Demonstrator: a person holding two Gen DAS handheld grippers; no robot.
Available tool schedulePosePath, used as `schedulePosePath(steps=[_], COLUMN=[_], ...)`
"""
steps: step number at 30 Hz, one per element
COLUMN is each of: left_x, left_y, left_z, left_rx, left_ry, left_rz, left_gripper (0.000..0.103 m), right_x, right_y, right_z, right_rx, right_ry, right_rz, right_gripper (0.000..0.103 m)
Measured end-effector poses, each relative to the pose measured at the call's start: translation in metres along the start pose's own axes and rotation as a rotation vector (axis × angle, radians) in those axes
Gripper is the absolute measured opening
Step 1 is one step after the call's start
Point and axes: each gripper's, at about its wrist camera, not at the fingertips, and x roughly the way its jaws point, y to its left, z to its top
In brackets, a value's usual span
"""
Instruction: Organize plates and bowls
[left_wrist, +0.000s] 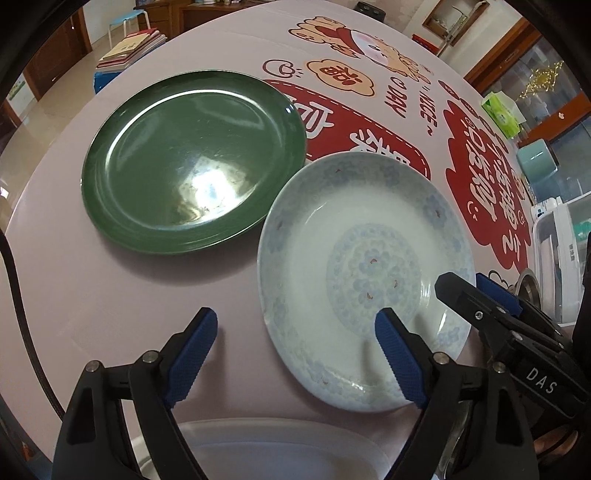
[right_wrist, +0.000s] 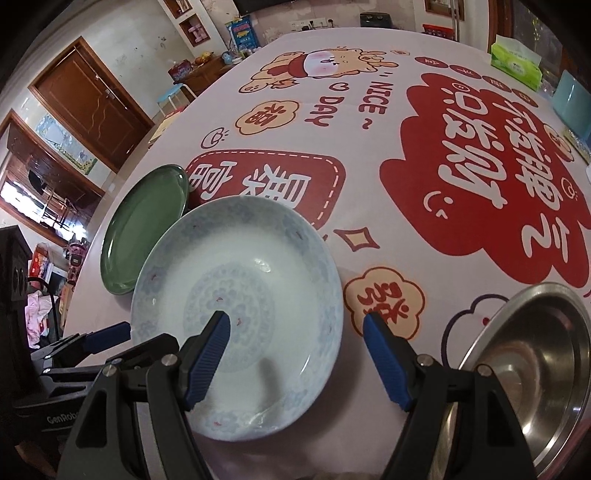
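Right wrist view alone shows steel bowl (right_wrist: 532, 373) at table's (left_wrist: 110, 288) near edge; left view alone shows green plate's (left_wrist: 192, 162) full face. Left gripper (left_wrist: 295, 350) wide, straddling near-left rim of pale blue patterned plate (left_wrist: 362, 269). Right gripper (right_wrist: 295, 354) wide, straddling its right rim. Green plate touches it behind-left.

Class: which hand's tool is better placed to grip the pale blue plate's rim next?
Probably either; slightly the right tool: it is open with the pale blue plate rim between its fingers. The left tool also straddles the rim.
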Motion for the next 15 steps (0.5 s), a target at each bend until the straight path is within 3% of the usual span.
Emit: schedulePosePath(steps=[8, 15], left_x=[0.011, 0.013], left_y=[-0.002, -0.01], left_z=[0.003, 0.005], left_rx=[0.016, 0.061], left_ry=[0.023, 0.012], left_rz=[0.021, 0.033], left_gripper=[0.064, 0.047], right_x=[0.01, 0.016], right_y=[0.003, -0.007], right_z=[0.001, 0.0], right_rx=[-0.007, 0.045], right_ry=[0.027, 0.032], right_rz=[0.022, 0.028], right_gripper=[0.074, 0.046])
